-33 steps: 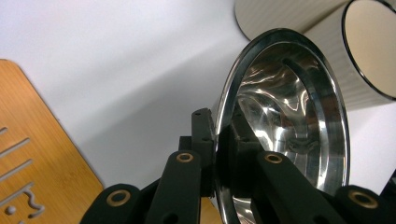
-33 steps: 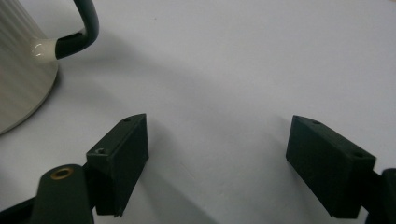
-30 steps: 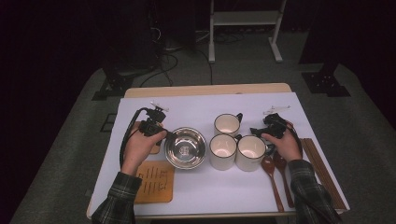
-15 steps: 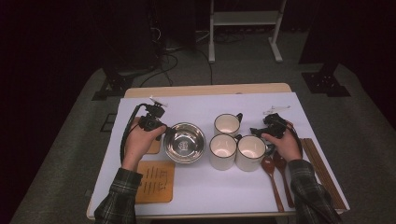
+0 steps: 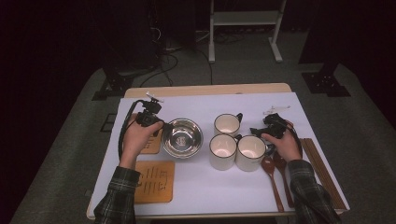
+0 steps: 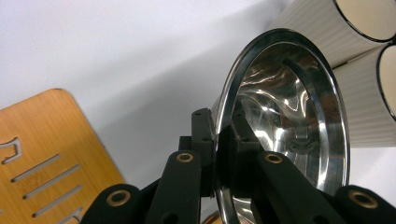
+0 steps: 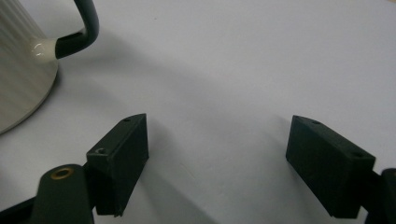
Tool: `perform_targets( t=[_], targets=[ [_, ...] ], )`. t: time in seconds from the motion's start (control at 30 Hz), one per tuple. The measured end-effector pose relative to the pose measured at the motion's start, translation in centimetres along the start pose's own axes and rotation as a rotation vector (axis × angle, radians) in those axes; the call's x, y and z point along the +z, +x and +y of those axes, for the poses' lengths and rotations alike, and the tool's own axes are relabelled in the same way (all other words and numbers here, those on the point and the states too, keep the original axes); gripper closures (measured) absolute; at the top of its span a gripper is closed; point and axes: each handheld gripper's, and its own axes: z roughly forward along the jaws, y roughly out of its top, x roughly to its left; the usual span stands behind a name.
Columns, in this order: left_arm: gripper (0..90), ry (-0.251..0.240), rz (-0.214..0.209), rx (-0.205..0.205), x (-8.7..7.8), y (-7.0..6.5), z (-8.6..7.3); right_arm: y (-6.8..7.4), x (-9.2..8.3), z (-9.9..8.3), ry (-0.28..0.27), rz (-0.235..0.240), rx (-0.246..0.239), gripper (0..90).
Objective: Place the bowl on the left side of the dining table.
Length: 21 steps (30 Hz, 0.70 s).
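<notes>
Steel bowl [image 6: 285, 126] rim (tilted) pinched by left gripper [image 6: 226, 154]; right gripper [image 7: 217, 154] gapes empty

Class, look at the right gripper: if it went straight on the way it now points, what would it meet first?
Probably the white mug off to one side; straight between the open fingers of the right gripper lies bare table. Depth is unclear.

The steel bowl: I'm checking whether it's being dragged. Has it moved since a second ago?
Yes. The steel bowl, gripped at its rim by the left gripper, slid slightly left, away from the cups.
</notes>
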Motion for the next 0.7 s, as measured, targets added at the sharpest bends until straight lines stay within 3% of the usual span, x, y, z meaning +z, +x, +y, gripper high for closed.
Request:
perform_targets(
  t=[0.7],
  targets=[
    [83.5,-0.019,0.024,-0.051,-0.7,2.8,-0.7,0.0,0.0,0.0,0.000,0.001,0.001,19.4]
  ],
)
